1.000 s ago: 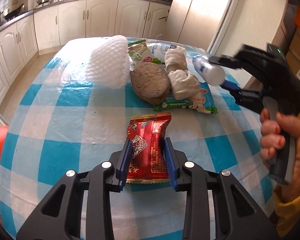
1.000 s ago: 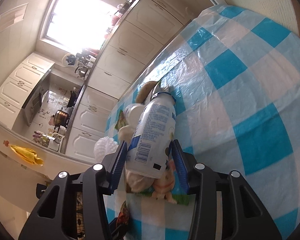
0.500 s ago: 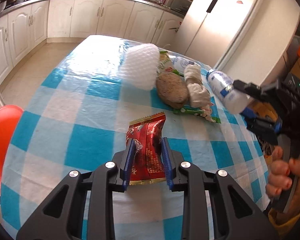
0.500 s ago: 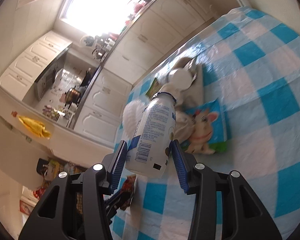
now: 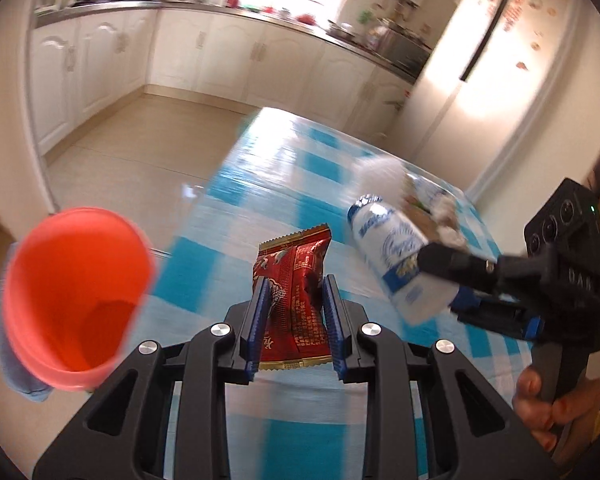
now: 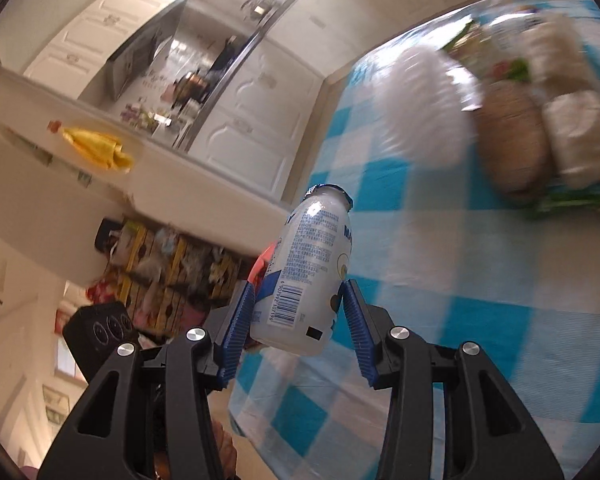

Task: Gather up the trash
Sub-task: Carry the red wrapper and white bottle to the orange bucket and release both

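My left gripper is shut on a red snack wrapper and holds it in the air over the table's left edge. An orange bin stands open on the floor to its left. My right gripper is shut on a white plastic bottle with blue print, also lifted; the bottle also shows in the left wrist view, right of the wrapper. More trash lies on the checked tablecloth: white foam netting, a brown round pad, crumpled tissue and a green wrapper.
White kitchen cabinets line the back wall and a fridge stands at the right. A blue cloth lies under the bin. Shelves with packaged goods stand beyond the table's left edge.
Both grippers have swung left with their loads, away from the trash pile. The orange bin has come into full view beside the wrapper.
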Demonstrator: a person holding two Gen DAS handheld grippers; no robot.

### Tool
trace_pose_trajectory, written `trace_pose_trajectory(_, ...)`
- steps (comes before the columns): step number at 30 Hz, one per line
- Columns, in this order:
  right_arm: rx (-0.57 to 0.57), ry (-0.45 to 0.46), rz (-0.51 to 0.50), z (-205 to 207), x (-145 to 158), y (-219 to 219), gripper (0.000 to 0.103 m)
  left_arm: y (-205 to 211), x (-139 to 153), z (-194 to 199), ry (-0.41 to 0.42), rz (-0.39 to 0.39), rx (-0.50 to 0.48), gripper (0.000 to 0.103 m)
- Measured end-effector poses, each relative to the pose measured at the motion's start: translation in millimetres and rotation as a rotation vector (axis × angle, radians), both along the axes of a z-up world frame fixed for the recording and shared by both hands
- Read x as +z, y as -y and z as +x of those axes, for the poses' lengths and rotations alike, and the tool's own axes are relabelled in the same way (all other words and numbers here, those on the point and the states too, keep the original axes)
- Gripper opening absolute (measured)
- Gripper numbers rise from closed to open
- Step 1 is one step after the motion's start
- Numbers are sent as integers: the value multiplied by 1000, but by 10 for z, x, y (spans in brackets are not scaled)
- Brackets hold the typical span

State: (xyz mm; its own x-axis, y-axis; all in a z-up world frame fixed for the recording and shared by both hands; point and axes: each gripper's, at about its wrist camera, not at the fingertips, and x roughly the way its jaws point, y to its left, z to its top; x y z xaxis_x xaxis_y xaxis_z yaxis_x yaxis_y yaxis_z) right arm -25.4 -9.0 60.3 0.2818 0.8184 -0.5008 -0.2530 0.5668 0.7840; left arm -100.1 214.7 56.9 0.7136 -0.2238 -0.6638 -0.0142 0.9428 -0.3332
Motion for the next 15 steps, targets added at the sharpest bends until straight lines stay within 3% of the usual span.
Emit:
trace_pose_trajectory(6,177,22,-59,113,1,-795,47,-656,-89,-24,-35,10,156,29)
trace_pose_trajectory(15,323,71,-169,222,-71,-1665,48,-1334,-351,3,-116,16,324,29)
